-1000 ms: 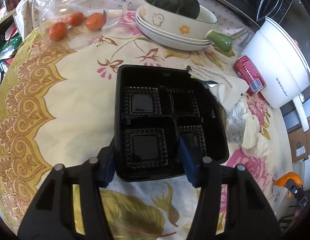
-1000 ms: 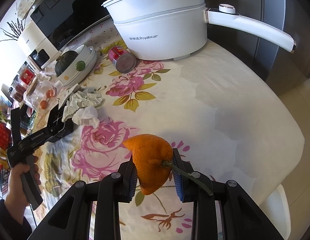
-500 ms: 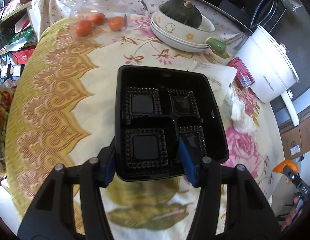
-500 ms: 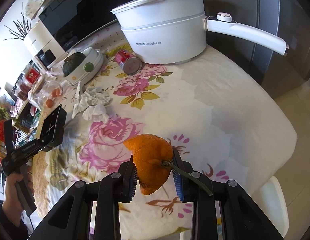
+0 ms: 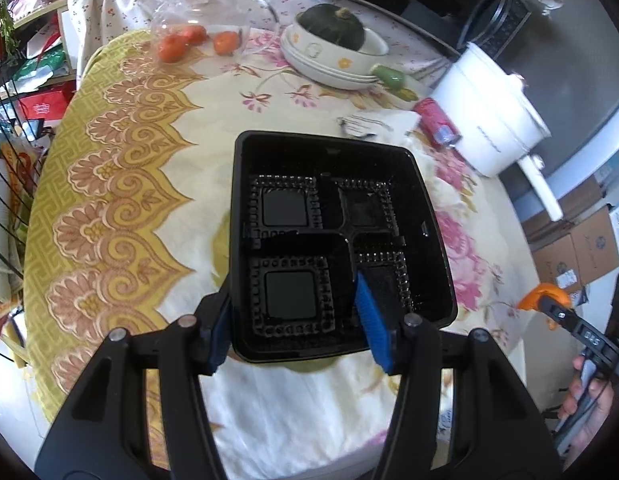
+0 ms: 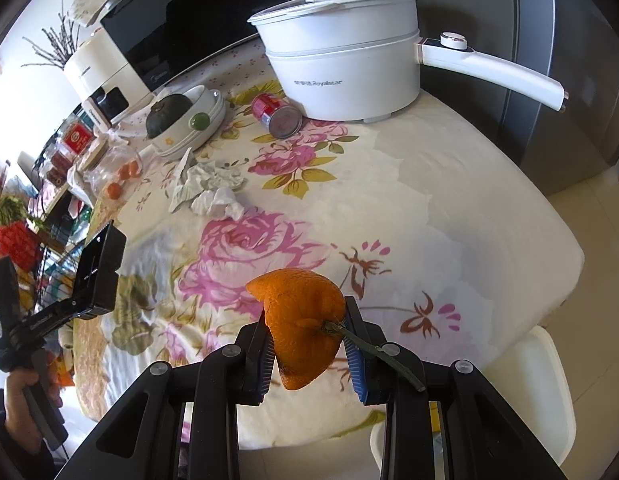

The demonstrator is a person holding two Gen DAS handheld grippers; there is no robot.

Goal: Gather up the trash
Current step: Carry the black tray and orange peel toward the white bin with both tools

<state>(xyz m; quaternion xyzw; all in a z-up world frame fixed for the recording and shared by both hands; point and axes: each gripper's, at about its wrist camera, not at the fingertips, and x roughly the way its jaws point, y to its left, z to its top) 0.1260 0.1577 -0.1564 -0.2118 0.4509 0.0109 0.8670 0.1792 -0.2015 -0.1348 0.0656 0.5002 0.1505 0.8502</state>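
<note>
- The left gripper (image 5: 297, 320) is clamped across the near wall of the black four-compartment plastic food tray (image 5: 333, 160), one blue pad outside at 9 o'clock, the other inside the near-right compartment. The tray hangs above the floral tablecloth (image 5: 121, 184).
- I judge the tray light, thin and springy; held at one wall it may flex or twist, so a grip near a corner rib seems safer.
- The right gripper (image 6: 309, 346) is closed on a curled piece of orange peel with a green stem (image 6: 303, 320), held over the table edge.
- The peel looks light, soft and slightly slick.
- Crumpled white tissues (image 6: 211, 190) lie at 11 o'clock, a tipped red drink can (image 6: 275, 114) at 12, beside the white electric pot (image 6: 341, 60).
</note>
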